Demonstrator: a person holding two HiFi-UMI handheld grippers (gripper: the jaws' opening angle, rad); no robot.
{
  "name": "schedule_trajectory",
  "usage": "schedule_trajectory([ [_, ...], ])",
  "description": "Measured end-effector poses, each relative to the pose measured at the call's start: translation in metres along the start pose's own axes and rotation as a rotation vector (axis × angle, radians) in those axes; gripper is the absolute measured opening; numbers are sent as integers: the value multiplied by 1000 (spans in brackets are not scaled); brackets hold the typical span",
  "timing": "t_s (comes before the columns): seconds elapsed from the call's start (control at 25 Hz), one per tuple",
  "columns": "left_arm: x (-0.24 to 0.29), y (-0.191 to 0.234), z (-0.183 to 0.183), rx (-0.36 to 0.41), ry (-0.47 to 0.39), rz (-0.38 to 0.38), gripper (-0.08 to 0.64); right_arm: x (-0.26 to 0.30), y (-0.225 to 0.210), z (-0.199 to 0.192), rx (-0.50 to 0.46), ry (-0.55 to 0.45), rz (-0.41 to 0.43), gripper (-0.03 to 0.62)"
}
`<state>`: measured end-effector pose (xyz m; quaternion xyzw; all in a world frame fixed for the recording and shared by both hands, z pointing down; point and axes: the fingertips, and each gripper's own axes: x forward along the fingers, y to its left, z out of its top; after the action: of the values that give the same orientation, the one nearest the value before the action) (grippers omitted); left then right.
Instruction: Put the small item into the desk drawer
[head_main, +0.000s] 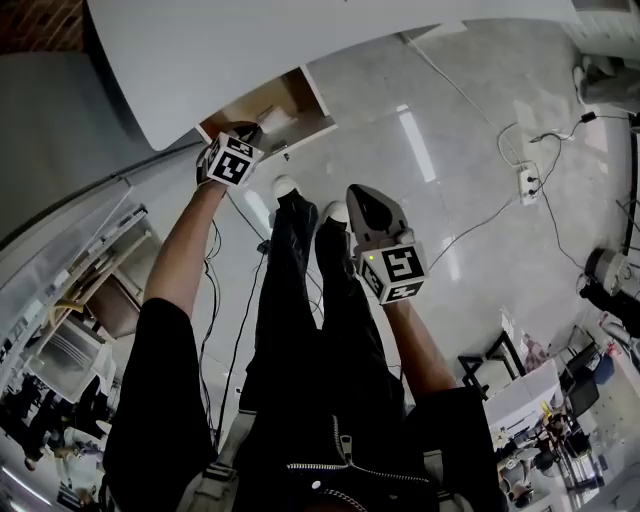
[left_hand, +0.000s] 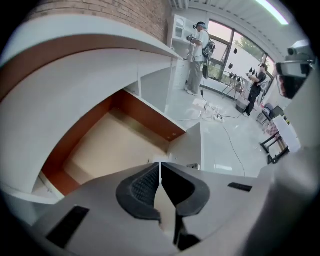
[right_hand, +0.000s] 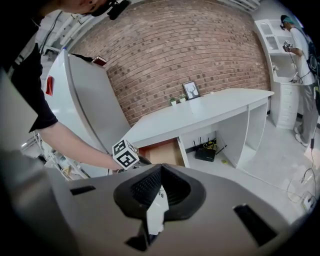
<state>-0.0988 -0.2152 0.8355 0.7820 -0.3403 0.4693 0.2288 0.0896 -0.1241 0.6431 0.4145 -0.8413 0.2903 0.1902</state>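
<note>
Apparently drawer (left_hand: 115, 145) stood open below desk (right_hand: 200, 117) front edge; left gripper (left_hand: 160, 167) clenched empty over it, right gripper (right_hand: 160, 172) likewise; small item unseen, placement unconfirmed.

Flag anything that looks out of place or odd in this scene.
Nothing looks damaged or spilled. The desk drawer hangs open under the desk, and loose cables with a power strip trail across the floor. The small white item sits in the right gripper, away from the drawer.
</note>
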Motion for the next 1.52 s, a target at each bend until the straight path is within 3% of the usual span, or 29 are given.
schedule_trajectory([
  [0.2,-39,-4,5,-95,-62,78,21,1,8,9,-72,5,26,5],
  [0.4,-84,-24,6,-76,-112,100,21,-5,23,25,-129,-7,55,5],
  [0.64,-156,-34,22,-156,-235,176,21,-21,43,63,-209,-58,98,5],
  [1.0,-268,-66,53,-172,-407,270,21,-55,67,121,-260,-157,138,3],
  [1.2,-325,-55,81,-142,-494,350,21,-74,70,151,-289,-234,144,3],
  [1.52,-387,-66,111,-197,-658,416,21,-102,74,192,-334,-309,164,3],
])
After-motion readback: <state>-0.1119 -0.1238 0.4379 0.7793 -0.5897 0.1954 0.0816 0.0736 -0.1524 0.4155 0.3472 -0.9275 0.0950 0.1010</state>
